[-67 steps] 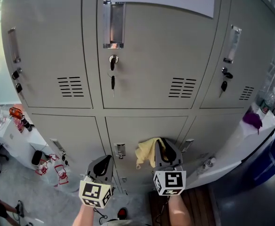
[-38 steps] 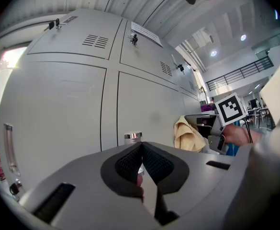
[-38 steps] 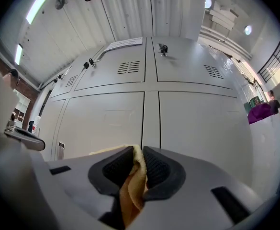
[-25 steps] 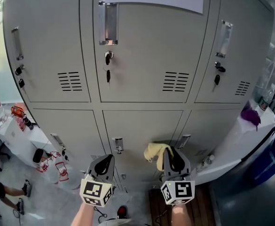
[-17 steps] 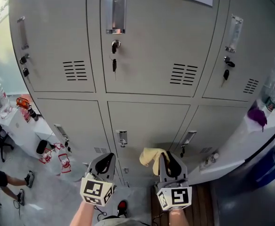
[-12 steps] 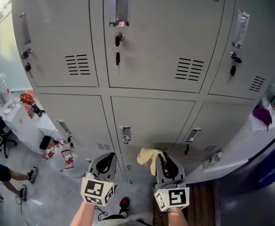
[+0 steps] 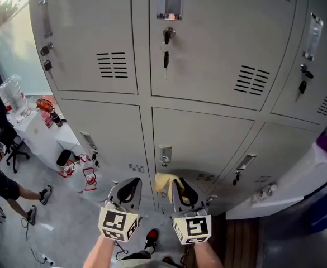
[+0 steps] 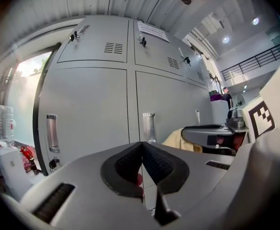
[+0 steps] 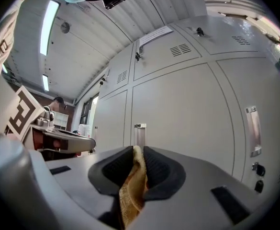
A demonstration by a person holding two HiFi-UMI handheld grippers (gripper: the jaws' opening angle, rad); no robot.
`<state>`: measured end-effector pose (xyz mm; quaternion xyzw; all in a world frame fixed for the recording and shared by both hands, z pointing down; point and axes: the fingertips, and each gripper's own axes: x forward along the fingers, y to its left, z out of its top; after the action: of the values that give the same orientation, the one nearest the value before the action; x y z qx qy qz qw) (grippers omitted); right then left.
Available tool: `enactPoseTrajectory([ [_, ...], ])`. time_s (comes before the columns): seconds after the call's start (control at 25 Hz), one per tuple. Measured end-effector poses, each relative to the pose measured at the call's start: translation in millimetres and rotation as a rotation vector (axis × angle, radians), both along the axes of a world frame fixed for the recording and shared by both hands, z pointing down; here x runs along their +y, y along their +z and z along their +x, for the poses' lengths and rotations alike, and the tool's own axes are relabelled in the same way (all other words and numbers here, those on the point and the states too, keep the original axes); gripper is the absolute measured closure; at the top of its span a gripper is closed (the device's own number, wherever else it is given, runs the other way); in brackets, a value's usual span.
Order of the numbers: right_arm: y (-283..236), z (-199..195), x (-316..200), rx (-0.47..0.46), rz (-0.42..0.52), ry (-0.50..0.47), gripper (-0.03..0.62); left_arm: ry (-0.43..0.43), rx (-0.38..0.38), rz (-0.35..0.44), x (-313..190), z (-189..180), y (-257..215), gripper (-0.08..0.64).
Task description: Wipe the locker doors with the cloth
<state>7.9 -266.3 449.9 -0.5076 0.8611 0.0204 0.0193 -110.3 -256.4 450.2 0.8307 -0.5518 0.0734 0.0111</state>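
Now the whole bank of grey lockers [image 7: 219, 66] sits further right and lower in the head view than a few seconds ago, and the paper notice that was over the upper middle door has nearly slipped off the top edge. I read that as the person stepping left and bending down. The lower middle door [image 7: 202, 135] is the one being worked. The cloth has travelled leftward across its bottom part, from beside the right edge to just under the recessed handle [image 7: 165, 155], near the small vent slots [image 7: 205, 177]. So I judge the wipe of this door to be in its low pass, with the other doors yet to be checked. The right gripper [image 7: 181, 187] has drawn in close beside the left gripper [image 7: 131, 187], and both hang low in front of that door. In its own view the right gripper [image 9: 139, 151] has its jaws clamped on the yellow cloth [image 9: 132, 190], a fold bunched between the pads. In the head view the cloth [image 7: 163, 181] flops out ahead of the jaws; I cannot tell whether it presses on the metal. The left gripper [image 8: 142, 148] has its jaws together with nothing in them, idle.
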Motion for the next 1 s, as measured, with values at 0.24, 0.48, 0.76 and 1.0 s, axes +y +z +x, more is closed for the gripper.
enactPoseTrajectory([
  [0.24, 20, -35, -27, 0.036, -0.026, -0.045, 0.520, -0.050, -0.012, -0.005, -5, -17, 4, 0.540],
  [0.48, 33, -53, -55, 0.056, -0.036, -0.042, 0.520, -0.079, -0.015, -0.010, -10, -28, 6, 0.540],
  [0.76, 39, -53, -70, 0.062, -0.045, -0.030, 0.520, -0.092, -0.015, -0.014, -16, -32, 7, 0.540],
  [1.0, 42, -39, -74, 0.072, -0.054, -0.001, 0.520, -0.078, -0.016, -0.020, -18, -24, 9, 0.540],
])
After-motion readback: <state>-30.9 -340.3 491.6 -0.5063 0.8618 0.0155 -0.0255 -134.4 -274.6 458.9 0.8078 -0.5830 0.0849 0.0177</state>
